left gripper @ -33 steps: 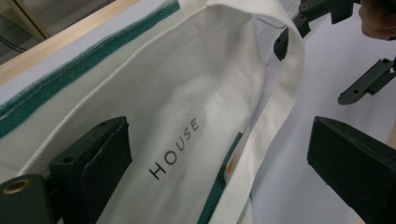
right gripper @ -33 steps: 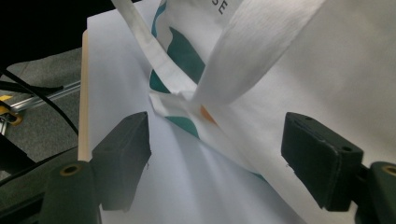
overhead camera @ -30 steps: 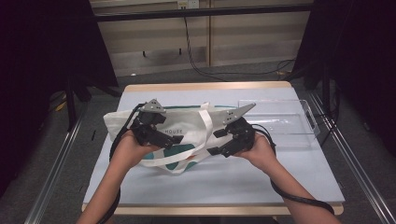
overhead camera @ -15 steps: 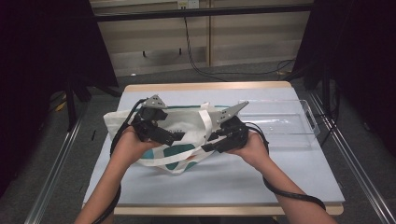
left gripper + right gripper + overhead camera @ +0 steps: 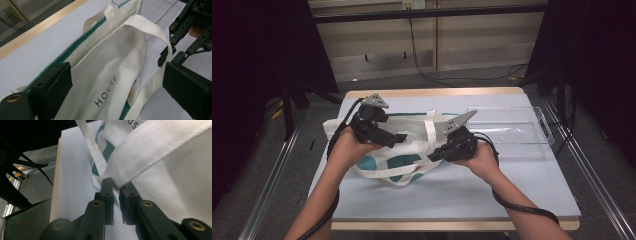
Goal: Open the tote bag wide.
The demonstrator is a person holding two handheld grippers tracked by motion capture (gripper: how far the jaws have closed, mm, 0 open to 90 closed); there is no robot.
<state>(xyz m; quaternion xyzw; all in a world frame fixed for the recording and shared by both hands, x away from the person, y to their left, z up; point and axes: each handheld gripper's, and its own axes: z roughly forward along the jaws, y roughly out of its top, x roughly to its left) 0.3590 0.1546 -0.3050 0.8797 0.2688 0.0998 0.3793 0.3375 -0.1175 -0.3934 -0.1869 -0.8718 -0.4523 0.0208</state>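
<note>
Right gripper (image 5: 115, 188) has just been closing and now pinches the strap (image 5: 160, 147) of the tote (image 5: 412, 145), mid-table near the left edge. Left gripper (image 5: 117, 92) gapes wide over the cloth, holding nothing. The woven canvas is limp, so that thin webbing could slip out if tugged.

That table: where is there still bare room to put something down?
The table is bare along its near edge, in front of the tote bag, and at the near right below the clear tray. The middle is crowded by bag and both hands.
</note>
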